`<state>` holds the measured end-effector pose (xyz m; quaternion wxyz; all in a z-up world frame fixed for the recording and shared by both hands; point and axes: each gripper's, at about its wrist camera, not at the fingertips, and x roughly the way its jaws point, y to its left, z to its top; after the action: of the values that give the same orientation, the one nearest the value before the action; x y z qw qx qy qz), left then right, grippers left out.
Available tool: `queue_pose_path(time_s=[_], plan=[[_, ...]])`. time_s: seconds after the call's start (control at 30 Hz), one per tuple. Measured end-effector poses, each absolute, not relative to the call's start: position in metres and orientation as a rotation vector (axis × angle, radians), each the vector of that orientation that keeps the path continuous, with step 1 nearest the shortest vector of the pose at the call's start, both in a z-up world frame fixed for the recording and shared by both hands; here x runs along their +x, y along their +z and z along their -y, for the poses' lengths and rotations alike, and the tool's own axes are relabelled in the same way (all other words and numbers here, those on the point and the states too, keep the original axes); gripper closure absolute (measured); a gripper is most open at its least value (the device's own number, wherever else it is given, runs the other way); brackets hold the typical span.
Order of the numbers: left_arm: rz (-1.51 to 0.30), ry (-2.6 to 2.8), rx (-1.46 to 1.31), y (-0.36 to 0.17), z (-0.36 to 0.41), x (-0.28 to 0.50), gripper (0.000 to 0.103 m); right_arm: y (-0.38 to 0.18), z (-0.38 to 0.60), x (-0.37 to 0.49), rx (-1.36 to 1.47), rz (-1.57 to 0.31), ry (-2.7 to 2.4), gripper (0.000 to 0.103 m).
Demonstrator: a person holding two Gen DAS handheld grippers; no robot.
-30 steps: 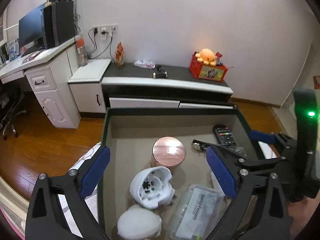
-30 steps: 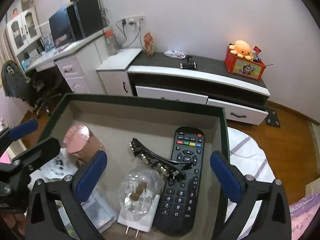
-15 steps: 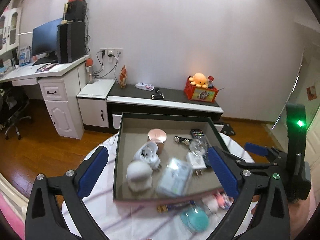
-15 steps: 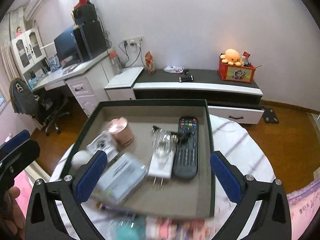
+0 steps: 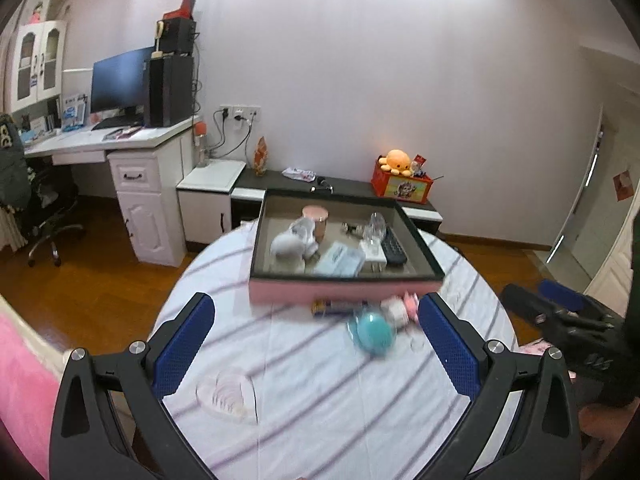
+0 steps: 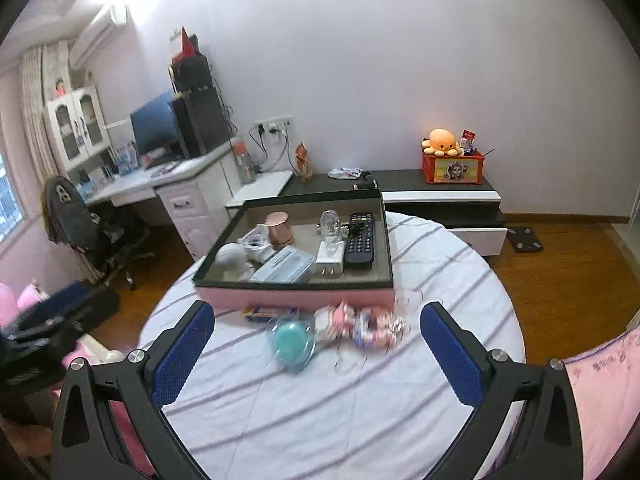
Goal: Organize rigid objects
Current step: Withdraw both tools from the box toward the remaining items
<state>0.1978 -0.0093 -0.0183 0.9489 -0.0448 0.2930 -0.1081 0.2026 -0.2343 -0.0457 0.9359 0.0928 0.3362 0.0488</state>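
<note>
A pink-sided box (image 6: 296,294) with a dark rim stands on the round striped table. It holds a black remote (image 6: 360,240), a white charger (image 6: 330,258), a copper cup (image 6: 280,228), a clear packet (image 6: 284,266) and white objects (image 6: 232,256). In front of the box lie a teal round object (image 6: 291,340), a blue-yellow bar (image 6: 272,312) and small pink toys (image 6: 360,324). My left gripper (image 5: 316,340) and my right gripper (image 6: 316,344) are both open and empty, held back above the near table. The box (image 5: 344,290) and teal object (image 5: 374,332) also show in the left wrist view.
A clear heart-shaped dish (image 5: 226,394) lies on the near left of the table (image 6: 320,400). Beyond the table stand a low TV cabinet (image 6: 440,192), a white desk (image 6: 176,184) with a monitor, and an office chair (image 6: 80,224). Wooden floor surrounds the table.
Both grippers have pulled back and up from inside the box. The whole table and the loose items in front of the box have come into view.
</note>
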Motion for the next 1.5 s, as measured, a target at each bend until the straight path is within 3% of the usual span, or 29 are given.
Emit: queue_pose_path(time_s=[0.53, 1.5], plan=[[-0.646, -0.220, -0.079, -0.050, 0.021, 0.139, 0.000, -0.067, 0.253, 0.118, 0.255, -0.692, 0.091, 0.000], [-0.684, -0.217, -0.063, -0.089, 0.055, 0.183, 0.000, -0.094, 0.264, 0.155, 0.221, -0.755, 0.046, 0.000]])
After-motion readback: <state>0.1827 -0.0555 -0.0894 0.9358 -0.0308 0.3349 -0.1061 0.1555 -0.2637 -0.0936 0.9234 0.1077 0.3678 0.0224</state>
